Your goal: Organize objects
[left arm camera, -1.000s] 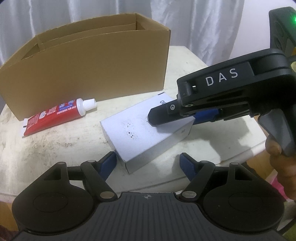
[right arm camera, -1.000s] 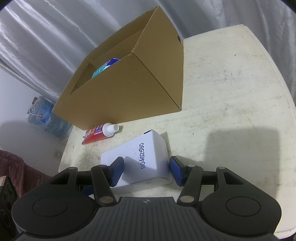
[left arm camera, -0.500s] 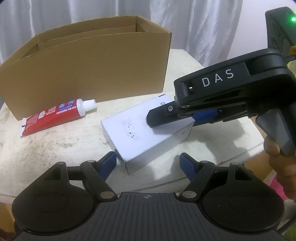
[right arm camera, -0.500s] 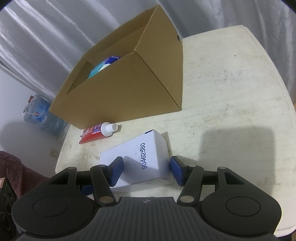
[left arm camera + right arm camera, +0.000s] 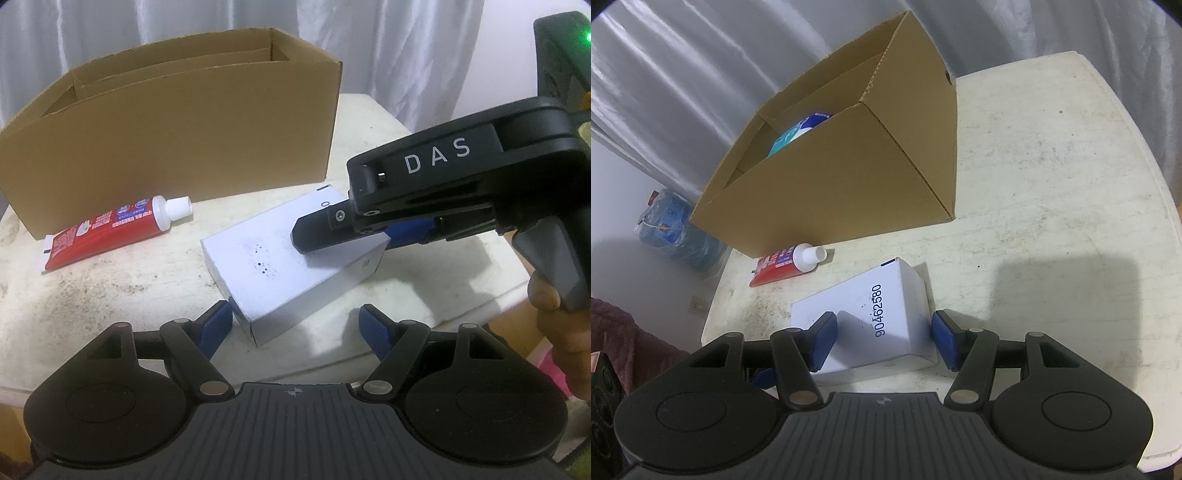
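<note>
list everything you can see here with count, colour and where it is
cardboard box: 1, brown, open-topped, back of the table
item in the box: 1, blue and white, mostly hidden
toothpaste tube: 1, red with white cap, lying in front of the cardboard box
white box: 1, white with dark printed digits, lying flat near the front edge
table: 1, off-white, stained
curtain: pale, behind the table
bag: 1, blue, beside the table
left tongs: 1, black with blue pads, at the white box's near corner
right tongs: 1, black with blue pads, straddling the white box
hand: 1, on the right tongs' handle
</note>
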`<state>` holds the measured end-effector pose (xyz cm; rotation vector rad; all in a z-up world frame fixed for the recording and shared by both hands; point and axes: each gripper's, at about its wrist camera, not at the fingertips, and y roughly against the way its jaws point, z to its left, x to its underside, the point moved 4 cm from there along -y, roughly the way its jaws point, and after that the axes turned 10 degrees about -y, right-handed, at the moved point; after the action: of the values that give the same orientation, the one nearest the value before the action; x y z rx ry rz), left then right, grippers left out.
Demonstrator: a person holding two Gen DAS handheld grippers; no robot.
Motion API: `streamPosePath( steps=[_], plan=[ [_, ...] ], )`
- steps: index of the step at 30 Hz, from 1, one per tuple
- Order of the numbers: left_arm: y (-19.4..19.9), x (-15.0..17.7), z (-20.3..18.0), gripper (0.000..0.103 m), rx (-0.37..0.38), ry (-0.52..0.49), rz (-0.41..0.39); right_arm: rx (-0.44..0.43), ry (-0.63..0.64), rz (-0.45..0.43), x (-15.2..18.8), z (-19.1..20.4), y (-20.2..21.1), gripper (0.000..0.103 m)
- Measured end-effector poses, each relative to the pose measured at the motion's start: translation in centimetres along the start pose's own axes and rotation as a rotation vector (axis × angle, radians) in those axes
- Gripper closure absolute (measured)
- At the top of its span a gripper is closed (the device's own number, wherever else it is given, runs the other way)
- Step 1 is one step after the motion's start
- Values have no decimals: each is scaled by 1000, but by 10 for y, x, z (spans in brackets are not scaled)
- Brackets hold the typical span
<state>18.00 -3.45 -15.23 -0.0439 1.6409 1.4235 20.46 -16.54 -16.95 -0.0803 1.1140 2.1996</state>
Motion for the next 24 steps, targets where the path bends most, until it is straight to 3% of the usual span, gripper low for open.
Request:
streamPosePath(
  steps=[24],
  plan=[
    [8, 1, -9, 27, -6, 43, 20, -12, 54, 10, -8, 5, -5, 42]
  ],
)
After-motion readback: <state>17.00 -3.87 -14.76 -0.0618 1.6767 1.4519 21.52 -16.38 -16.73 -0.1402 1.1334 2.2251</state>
